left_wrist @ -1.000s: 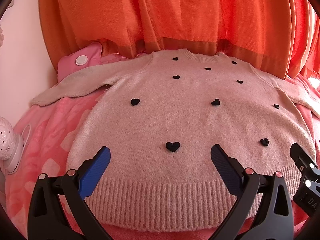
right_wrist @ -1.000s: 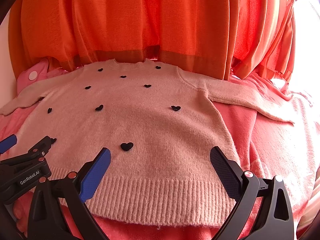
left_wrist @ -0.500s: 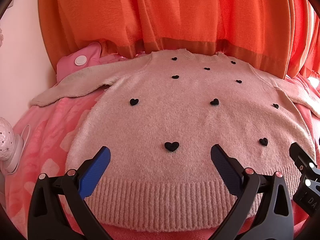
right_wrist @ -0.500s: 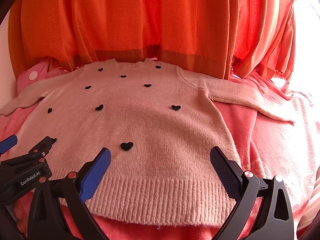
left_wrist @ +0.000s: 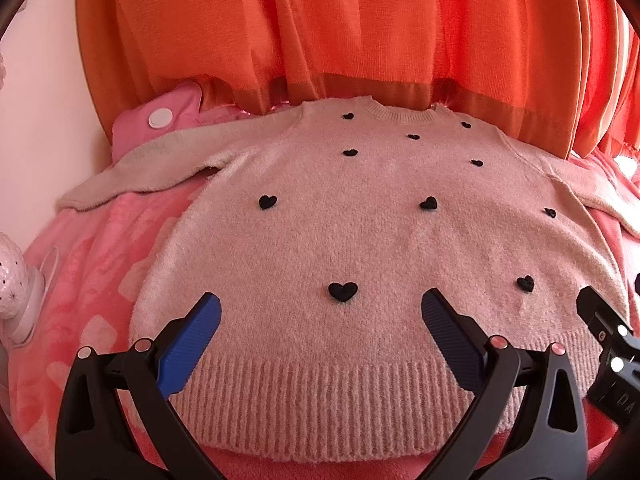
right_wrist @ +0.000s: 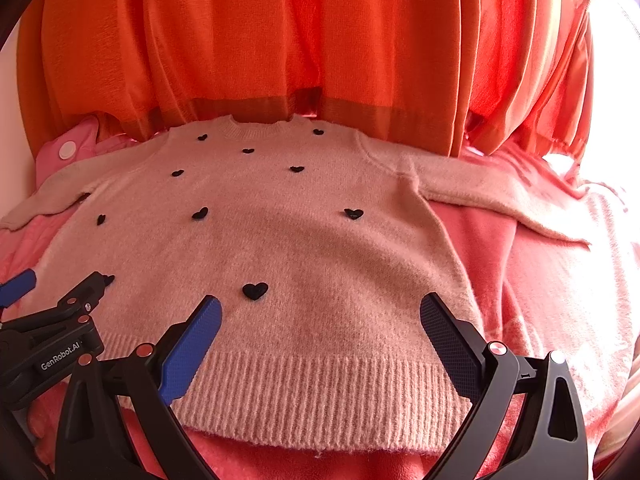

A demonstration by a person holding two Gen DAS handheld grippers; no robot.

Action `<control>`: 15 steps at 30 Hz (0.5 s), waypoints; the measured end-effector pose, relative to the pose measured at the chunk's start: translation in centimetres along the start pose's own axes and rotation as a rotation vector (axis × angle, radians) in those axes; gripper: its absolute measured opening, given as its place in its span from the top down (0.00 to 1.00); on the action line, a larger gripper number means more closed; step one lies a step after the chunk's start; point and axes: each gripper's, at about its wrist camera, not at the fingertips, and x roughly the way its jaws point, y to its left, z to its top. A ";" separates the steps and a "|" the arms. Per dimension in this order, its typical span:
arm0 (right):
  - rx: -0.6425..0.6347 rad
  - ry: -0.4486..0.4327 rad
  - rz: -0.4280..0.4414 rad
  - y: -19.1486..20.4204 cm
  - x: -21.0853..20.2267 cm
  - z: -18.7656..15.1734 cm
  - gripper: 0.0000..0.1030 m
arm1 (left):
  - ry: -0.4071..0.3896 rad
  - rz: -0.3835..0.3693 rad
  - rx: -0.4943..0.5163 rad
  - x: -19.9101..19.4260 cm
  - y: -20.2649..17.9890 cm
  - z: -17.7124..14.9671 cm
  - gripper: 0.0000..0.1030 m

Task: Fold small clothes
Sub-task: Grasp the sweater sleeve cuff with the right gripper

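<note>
A small pale pink knit sweater [left_wrist: 360, 240] with black hearts lies flat, front up, on a pink blanket [left_wrist: 92, 280], both sleeves spread out sideways. It also shows in the right wrist view [right_wrist: 300, 248]. My left gripper [left_wrist: 320, 320] is open and empty, hovering above the sweater's ribbed hem at its left half. My right gripper [right_wrist: 320, 320] is open and empty above the hem at its right half. Each gripper shows at the edge of the other's view, the right one [left_wrist: 608, 344] and the left one [right_wrist: 52, 340].
Orange curtains [left_wrist: 360, 32] hang right behind the sweater's collar. A pink pillow with a white snap [left_wrist: 160, 120] lies at the back left. A white dotted object [left_wrist: 16, 292] stands at the left edge. The blanket [right_wrist: 560, 300] stretches to the right.
Both grippers have barely drifted; the sweater sits a touch higher in the left view. Nothing was grasped or released.
</note>
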 end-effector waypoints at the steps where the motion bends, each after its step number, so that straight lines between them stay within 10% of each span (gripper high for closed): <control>1: 0.029 0.018 0.035 -0.8 -0.1 0.5 0.05 | 0.014 -0.020 -0.010 0.0 0.2 0.2 0.05; 5: 0.183 -0.006 0.046 -7.9 -1.0 4.1 0.05 | 0.043 -0.045 -0.021 -0.3 1.4 1.5 0.05; 15: 0.564 0.099 -0.245 -32.3 8.8 7.4 0.10 | 0.067 -0.046 -0.078 5.0 0.8 8.9 0.05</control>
